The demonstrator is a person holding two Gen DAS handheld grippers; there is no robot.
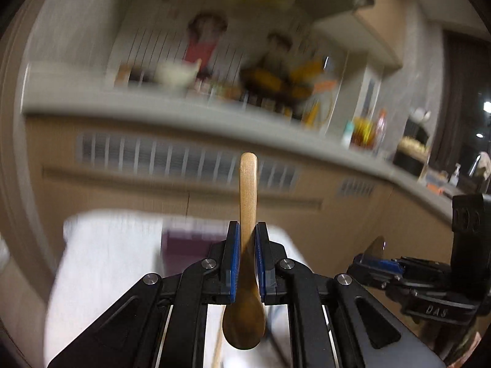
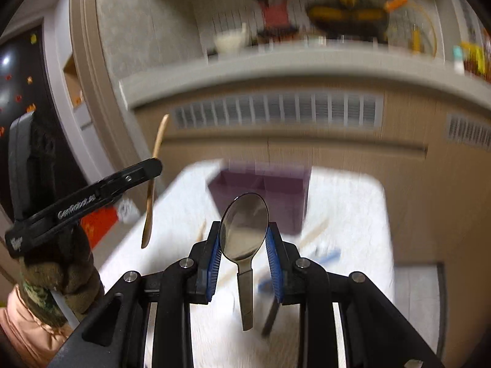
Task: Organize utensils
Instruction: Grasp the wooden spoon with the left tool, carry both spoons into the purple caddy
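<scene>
Wooden spoon (image 1: 248, 211) clamped in left tool (image 1: 248, 230).

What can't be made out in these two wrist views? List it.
- Purple organizer: motion blur in the right view hides its compartments; the left gripper partly covers it in the left view.
- Loose utensils on the white table: blurred streaks.
- Metal spoon: in the left view only its tip shows.

Blurred beyond telling: shelf clutter (image 1: 270, 82), purple box (image 2: 264, 193) compartments, loose sticks (image 2: 313, 233) on white worktop (image 2: 346, 214). Spoon (image 2: 244, 233) handle end partly lost against blur; wooden spoon (image 1: 247, 245) bowl shadowed.
</scene>
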